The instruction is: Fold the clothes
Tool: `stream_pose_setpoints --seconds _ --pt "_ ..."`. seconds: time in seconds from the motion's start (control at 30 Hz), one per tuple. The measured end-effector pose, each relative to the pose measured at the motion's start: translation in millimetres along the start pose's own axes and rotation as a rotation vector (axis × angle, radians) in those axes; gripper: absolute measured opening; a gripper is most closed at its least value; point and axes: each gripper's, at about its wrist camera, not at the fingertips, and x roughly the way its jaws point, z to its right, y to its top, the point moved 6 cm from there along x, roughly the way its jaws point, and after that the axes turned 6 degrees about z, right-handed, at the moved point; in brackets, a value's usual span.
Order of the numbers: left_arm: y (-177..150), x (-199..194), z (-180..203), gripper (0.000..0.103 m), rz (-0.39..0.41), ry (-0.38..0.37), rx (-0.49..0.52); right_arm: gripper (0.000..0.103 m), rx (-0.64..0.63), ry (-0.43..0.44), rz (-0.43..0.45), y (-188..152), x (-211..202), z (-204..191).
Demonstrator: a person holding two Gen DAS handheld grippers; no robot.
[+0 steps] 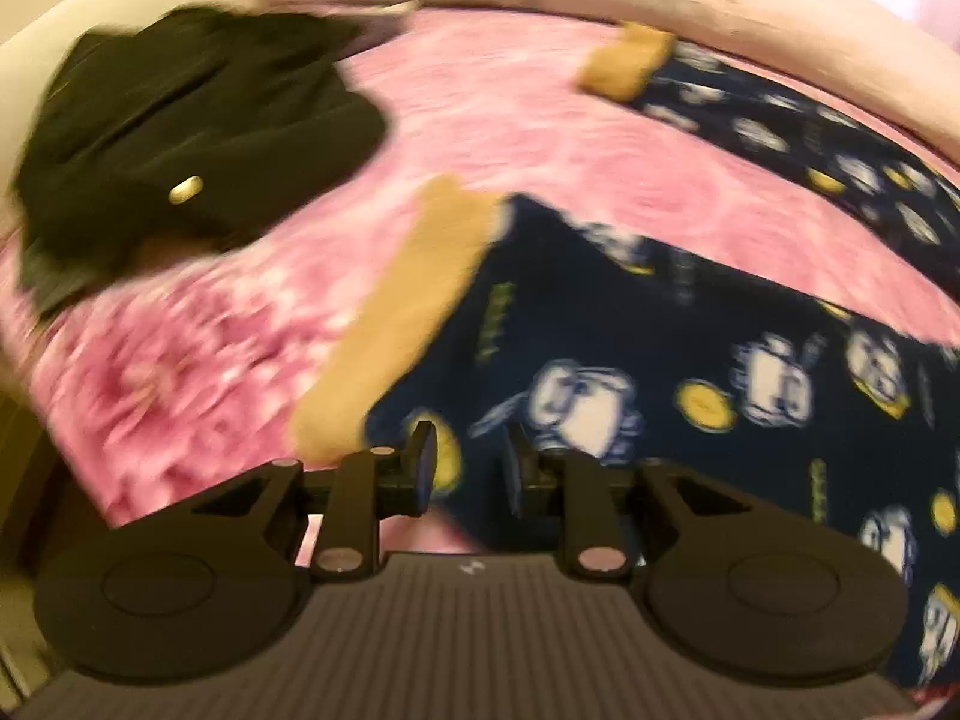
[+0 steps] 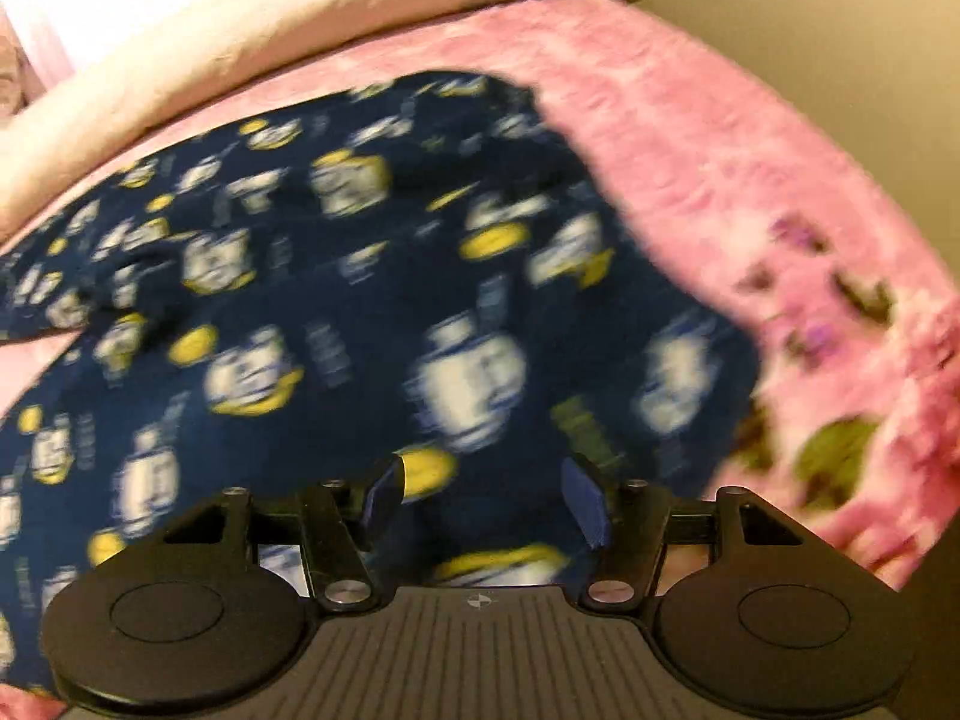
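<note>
left gripper [image 1: 465, 462] jaws apart, right gripper [image 2: 483, 495] wider

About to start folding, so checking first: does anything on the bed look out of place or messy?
Only the black garment: it sits crumpled in a heap at the far left of the pink blanket, while the navy printed pajama pants lie spread fairly flat. Nothing looks damaged or spilled.
</note>
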Motion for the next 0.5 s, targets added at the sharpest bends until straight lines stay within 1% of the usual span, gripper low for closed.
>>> stream_pose_setpoints --seconds 0.07,0.1,0.13,0.17,0.2,0.23,0.3,0.33,0.37,0.4,0.43,0.47,0.5 --pt "-11.9 20.7 -0.6 0.021 -0.078 0.05 0.055 0.062 -0.012 -0.013 -0.043 -18.0 3.7 -9.3" --pt "-16.7 26.4 -5.6 0.021 -0.084 0.059 0.053 0.062 -0.023 -0.038 -0.069 -27.9 6.4 -9.8" --pt "-18.8 25.4 -12.4 0.021 -0.075 0.052 0.011 0.062 -0.023 -0.062 -0.081 -34.8 7.4 -5.7" --pt "-19.6 22.0 -18.6 0.021 -0.069 0.042 -0.044 0.062 -0.011 -0.067 -0.072 -37.8 4.2 -0.2" --pt "-20.4 18.6 -24.8 0.018 -0.062 0.032 -0.1 0.062 0.005 -0.076 -0.072 -39.3 0.5 5.4" --pt "-21.1 15.1 -31.0 0.011 -0.056 0.022 -0.156 0.061 0.025 -0.086 -0.079 -38.1 -3.9 10.7" --pt "-22.3 8.2 -43.5 0.012 -0.043 0.002 -0.267 0.062 0.056 -0.1 -0.083 -33.4 -12.9 19.7" --pt "-22.8 4.8 -49.8 0.015 -0.037 -0.008 -0.322 0.062 0.078 -0.098 -0.082 -30.9 -17.1 23.7" --pt "-23.3 1.3 -56.1 0.021 -0.03 -0.018 -0.378 0.062 0.106 -0.083 -0.075 -28.3 -21.0 26.9" --pt "-23.7 -2.2 -62.5 0.023 -0.024 -0.028 -0.433 0.062 0.139 -0.067 -0.071 -26.3 -23.8 29.8" --pt "-24.1 -5.7 -68.9 0.028 -0.017 -0.038 -0.489 0.062 0.182 -0.053 -0.068 -25.6 -25.1 32.8" --pt "-24.4 -9.3 -75.4 0.035 -0.011 -0.048 -0.544 0.062 0.227 -0.046 -0.063 -25.6 -25.7 36.1" --pt "-24.7 -12.8 -81.8 0.039 -0.004 -0.058 -0.599 0.062 0.273 -0.04 -0.058 -25.5 -25.8 39.9"
